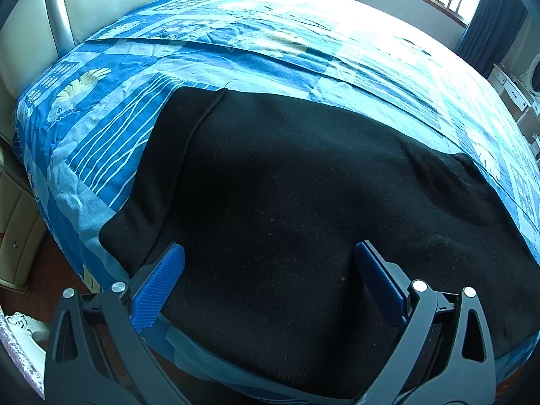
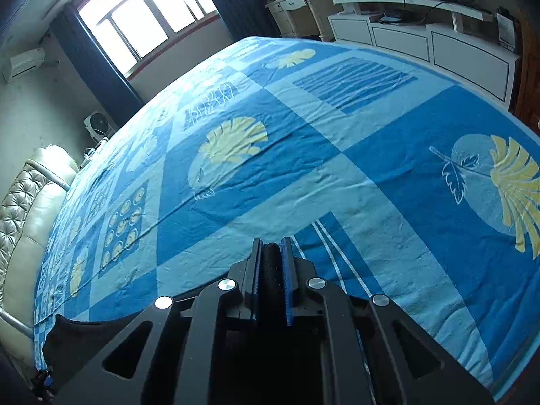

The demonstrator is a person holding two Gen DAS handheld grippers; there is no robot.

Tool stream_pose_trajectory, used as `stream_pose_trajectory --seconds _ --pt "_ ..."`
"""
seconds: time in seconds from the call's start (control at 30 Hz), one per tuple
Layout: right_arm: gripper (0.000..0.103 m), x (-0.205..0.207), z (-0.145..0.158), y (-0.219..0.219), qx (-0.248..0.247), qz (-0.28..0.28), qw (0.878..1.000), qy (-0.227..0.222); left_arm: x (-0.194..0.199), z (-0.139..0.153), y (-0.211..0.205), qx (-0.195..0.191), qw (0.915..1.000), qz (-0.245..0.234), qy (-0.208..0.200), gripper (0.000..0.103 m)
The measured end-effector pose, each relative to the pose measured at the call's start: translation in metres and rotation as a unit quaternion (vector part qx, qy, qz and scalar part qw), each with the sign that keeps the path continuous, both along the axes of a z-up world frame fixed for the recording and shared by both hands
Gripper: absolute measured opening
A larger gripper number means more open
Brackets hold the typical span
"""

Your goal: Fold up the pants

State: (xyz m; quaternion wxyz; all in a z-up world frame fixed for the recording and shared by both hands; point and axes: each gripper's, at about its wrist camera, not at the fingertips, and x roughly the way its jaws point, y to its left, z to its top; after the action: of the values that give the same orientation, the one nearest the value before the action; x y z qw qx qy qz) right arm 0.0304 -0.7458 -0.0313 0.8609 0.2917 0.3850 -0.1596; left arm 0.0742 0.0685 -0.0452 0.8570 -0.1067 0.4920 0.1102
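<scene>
The black fleece pants (image 1: 287, 185) are lying spread on the near part of the blue leaf-patterned bedspread (image 1: 270, 44), the left claw (image 1: 270, 256) hovering wide open above them while the right claw (image 2: 271, 246) is pinching a black fold.

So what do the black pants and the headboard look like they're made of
The black pants look like a thick, matte fleece or wool-type knit: fuzzy, lint-specked surface, no sheen. The headboard looks like glossy cream leather or faux leather: button-tufted, with shiny highlights. Which of the two I can't tell.
</scene>
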Motion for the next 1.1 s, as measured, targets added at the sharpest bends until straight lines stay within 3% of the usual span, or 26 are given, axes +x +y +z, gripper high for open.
stream_pose_trajectory --seconds 0.07,0.13,0.23,0.33,0.57,0.73,0.8,0.97,1.0,1.1 --pt "0.015 -0.004 -0.007 -0.010 0.034 -0.014 0.999 -0.030 0.001 0.000 0.000 0.000 1.0000 0.001 0.000 0.101" --pt "0.025 -0.012 -0.007 -0.022 0.081 -0.036 0.995 -0.051 0.001 0.001 0.000 -0.002 1.0000 0.002 -0.001 0.101" --pt "0.031 -0.026 0.002 -0.039 0.092 -0.052 0.993 -0.053 0.000 0.000 0.001 -0.002 1.0000 0.000 -0.003 0.101" --pt "0.045 -0.045 0.004 -0.055 0.134 -0.034 0.989 -0.053 -0.001 0.000 0.000 0.000 1.0000 -0.001 -0.008 0.101" --pt "0.049 -0.072 -0.010 -0.063 0.228 0.044 0.971 -0.058 -0.003 0.003 -0.002 0.009 0.9998 -0.006 -0.013 0.101" --pt "0.063 -0.058 -0.014 -0.046 0.230 0.083 0.968 -0.063 -0.004 0.003 -0.004 0.010 0.9999 -0.007 -0.012 0.101" --pt "0.063 -0.043 -0.018 -0.034 0.237 0.114 0.963 -0.055 -0.004 0.003 -0.003 0.006 0.9999 -0.005 -0.011 0.101" --pt "0.063 -0.017 -0.016 -0.003 0.192 0.155 0.969 -0.010 -0.005 0.004 -0.003 0.004 0.9999 -0.008 -0.010 0.101" --pt "0.058 -0.016 -0.014 -0.001 0.185 0.155 0.971 -0.003 -0.005 0.004 -0.003 0.003 0.9999 -0.008 -0.011 0.101" --pt "0.029 -0.018 -0.014 0.006 0.169 0.149 0.974 0.022 -0.006 0.005 -0.002 0.001 0.9999 -0.012 -0.012 0.101"
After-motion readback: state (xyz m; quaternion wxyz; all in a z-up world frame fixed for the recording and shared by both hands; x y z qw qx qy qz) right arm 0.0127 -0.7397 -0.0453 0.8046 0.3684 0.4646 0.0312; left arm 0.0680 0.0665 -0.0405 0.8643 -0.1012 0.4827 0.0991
